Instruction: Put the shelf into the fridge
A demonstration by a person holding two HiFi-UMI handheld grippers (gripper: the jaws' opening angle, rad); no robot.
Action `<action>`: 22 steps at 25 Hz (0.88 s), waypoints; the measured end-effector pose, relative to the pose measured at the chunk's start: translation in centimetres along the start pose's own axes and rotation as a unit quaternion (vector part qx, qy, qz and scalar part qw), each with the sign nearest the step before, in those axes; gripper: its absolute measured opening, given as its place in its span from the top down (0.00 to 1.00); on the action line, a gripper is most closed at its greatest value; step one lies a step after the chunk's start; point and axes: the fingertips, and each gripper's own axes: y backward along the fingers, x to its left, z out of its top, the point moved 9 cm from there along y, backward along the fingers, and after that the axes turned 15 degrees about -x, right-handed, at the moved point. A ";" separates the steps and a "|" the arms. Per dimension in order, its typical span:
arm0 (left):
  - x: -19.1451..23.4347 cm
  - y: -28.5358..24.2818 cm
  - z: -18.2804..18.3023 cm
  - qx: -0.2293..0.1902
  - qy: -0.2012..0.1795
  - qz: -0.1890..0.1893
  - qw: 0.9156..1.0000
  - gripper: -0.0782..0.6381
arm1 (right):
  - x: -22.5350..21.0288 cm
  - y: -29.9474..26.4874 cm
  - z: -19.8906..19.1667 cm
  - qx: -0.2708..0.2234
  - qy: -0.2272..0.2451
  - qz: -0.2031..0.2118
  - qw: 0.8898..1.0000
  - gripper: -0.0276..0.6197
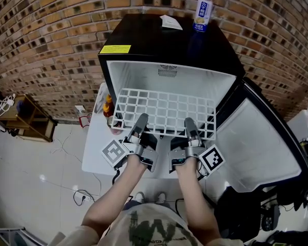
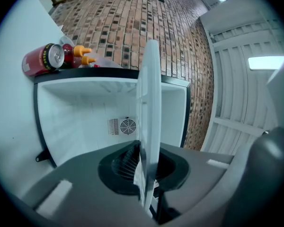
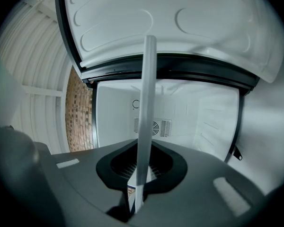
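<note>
A white wire grid shelf (image 1: 167, 111) is held level at the mouth of the small black fridge (image 1: 159, 45), its far edge just inside the white cavity. My left gripper (image 1: 140, 124) is shut on the shelf's near edge at the left, and my right gripper (image 1: 191, 128) is shut on it at the right. Seen edge-on, the shelf (image 2: 148, 122) runs between the left jaws in the left gripper view. In the right gripper view the shelf (image 3: 144, 126) likewise stands edge-on between the right jaws. The fridge's back wall with a vent (image 3: 154, 126) lies ahead.
The fridge door (image 1: 262, 142) hangs open to the right. A blue-white can (image 1: 203, 13) and a paper slip (image 1: 171, 22) sit on the fridge top. Left of the fridge, a white table (image 1: 95, 150) bears bottles (image 1: 109, 106) and a red can (image 2: 42, 60). A brick wall stands behind.
</note>
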 end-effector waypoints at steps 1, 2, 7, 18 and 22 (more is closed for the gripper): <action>0.0 0.0 0.0 0.000 -0.002 -0.001 1.000 0.85 | 0.0 -0.1 0.1 0.000 0.001 -0.001 1.000 0.92; 0.0 -0.1 -0.1 -0.001 -0.004 -0.003 1.000 0.85 | 0.0 -0.3 0.1 -0.001 0.002 -0.002 1.000 0.92; 0.0 -1.1 0.1 0.001 -0.036 -0.020 0.999 0.85 | 0.2 -0.9 0.2 -0.005 0.019 0.004 1.000 0.91; 0.3 -2.8 0.5 0.000 -0.083 -0.042 0.996 0.85 | 0.4 -1.9 0.0 -0.020 0.060 0.012 0.998 0.90; 0.2 -3.1 0.5 -0.004 -0.086 -0.045 0.995 0.85 | 0.4 -2.1 0.1 -0.019 0.064 0.006 0.998 0.90</action>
